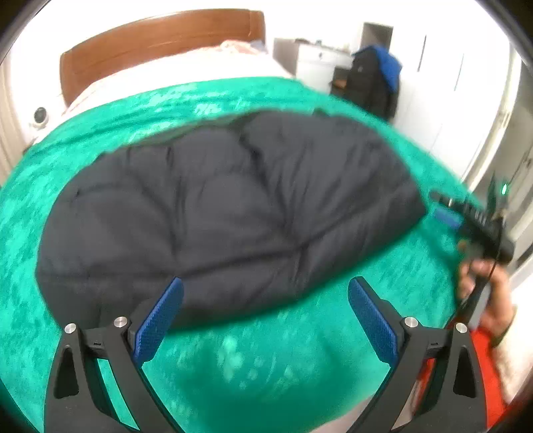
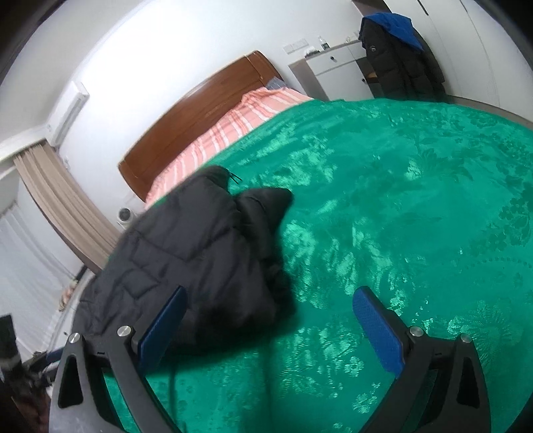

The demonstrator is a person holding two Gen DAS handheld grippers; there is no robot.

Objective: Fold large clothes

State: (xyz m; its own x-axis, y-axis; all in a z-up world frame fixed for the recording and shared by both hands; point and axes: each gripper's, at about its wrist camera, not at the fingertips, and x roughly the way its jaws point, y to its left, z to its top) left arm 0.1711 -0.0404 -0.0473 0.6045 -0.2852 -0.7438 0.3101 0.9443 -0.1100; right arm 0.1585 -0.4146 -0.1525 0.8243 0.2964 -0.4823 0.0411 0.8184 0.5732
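While the jacket (image 1: 226, 213) is lying folded into a compact dark quilted bundle on the green bedspread (image 1: 100, 140), both grippers are hanging above the bed with nothing between their fingers.

Left gripper (image 1: 266, 319): jaws spread wide, blue pads (image 1: 160, 319) empty, left pad overlapping the near edge of the jacket in the left wrist view; contact cannot be told. Frame is blurred.

Right gripper (image 2: 269, 329): jaws also spread wide, empty, sitting over bare bedspread (image 2: 399, 200) with the jacket (image 2: 200, 259) off to its left. In the left wrist view the same gripper (image 1: 473, 213) is showing at the right edge, held by the person's hand (image 1: 483, 286), just beside the jacket's right end; its blue pad is too blurred to read there.

Jacket is lying on the left-centre part of the bed in the right wrist view, a dark flap sticking out towards the middle.

Further back: wooden headboard (image 2: 200, 113), pink striped bedding (image 2: 233, 130), white cabinet (image 2: 336, 63), and a dark coat (image 2: 396, 56) hanging with a blue garment (image 2: 399, 26) on top. Curtain (image 2: 63, 206) on the left.
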